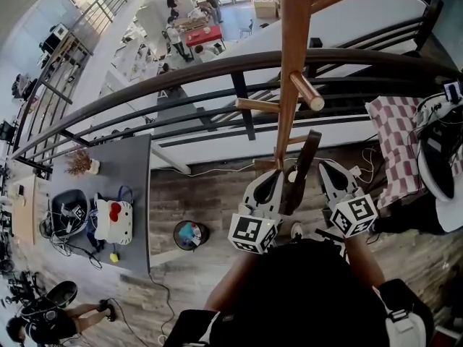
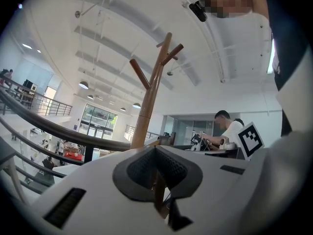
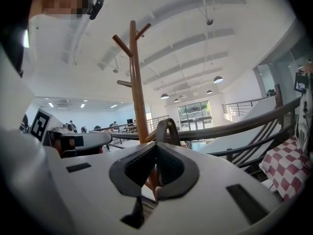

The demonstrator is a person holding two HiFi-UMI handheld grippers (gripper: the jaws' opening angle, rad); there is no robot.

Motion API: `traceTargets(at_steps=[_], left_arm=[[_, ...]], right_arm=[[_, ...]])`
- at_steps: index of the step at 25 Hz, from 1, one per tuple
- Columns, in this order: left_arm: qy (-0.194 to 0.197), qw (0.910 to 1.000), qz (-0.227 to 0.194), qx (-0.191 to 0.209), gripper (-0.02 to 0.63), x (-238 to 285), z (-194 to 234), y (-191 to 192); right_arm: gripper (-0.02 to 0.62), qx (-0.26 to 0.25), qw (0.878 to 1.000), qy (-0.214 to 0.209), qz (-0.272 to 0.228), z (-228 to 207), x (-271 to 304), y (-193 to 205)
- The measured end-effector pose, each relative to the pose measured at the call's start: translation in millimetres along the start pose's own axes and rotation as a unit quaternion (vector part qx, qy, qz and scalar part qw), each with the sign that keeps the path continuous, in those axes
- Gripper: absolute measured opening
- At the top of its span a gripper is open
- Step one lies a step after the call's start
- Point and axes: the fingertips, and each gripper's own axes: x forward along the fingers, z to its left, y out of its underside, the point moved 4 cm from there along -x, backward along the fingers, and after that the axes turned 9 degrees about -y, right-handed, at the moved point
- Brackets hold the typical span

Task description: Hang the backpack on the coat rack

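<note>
The wooden coat rack (image 1: 293, 63) stands straight ahead, its pole running down between my grippers, with a short peg (image 1: 307, 90) sticking out toward me. The black backpack (image 1: 304, 295) hangs low against the person's body. Its dark strap (image 1: 302, 168) rises up along the pole. My right gripper (image 1: 323, 166) is shut, and the strap loop (image 3: 168, 126) arches out just past its tips, right of the pole (image 3: 137, 92). My left gripper (image 1: 277, 176) is shut beside the strap; I see nothing between its pads. The rack (image 2: 151, 92) rises above it.
A dark metal railing (image 1: 181, 78) curves behind the rack, with an open floor far below. At the left, a grey table (image 1: 130, 165) holds a white cat-face bag (image 1: 113, 220) and a black bag (image 1: 69, 212). A checked cloth (image 1: 396, 147) lies at the right.
</note>
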Motion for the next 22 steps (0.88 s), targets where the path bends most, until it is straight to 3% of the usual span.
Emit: traceTargets(at_steps=[5,17,22], left_arm=[[-0.003,1.0,0.0,-0.003,0.008,-11.0,8.1,-0.7],[0.006,0.9995,0.028,-0.017,0.008,-36.6,11.3,19.9],[0.005,0.9997,0.023,-0.011,0.008,-43.4,-4.7,18.8]], right_arm=[[0.014,-0.037,0.999,0.034,0.015,16.6,-0.9,-0.4],[0.014,0.004,0.999,0.048,0.021,43.4,-7.8,14.3],[0.014,-0.026,0.998,0.054,0.025,49.7,-19.8,11.3]])
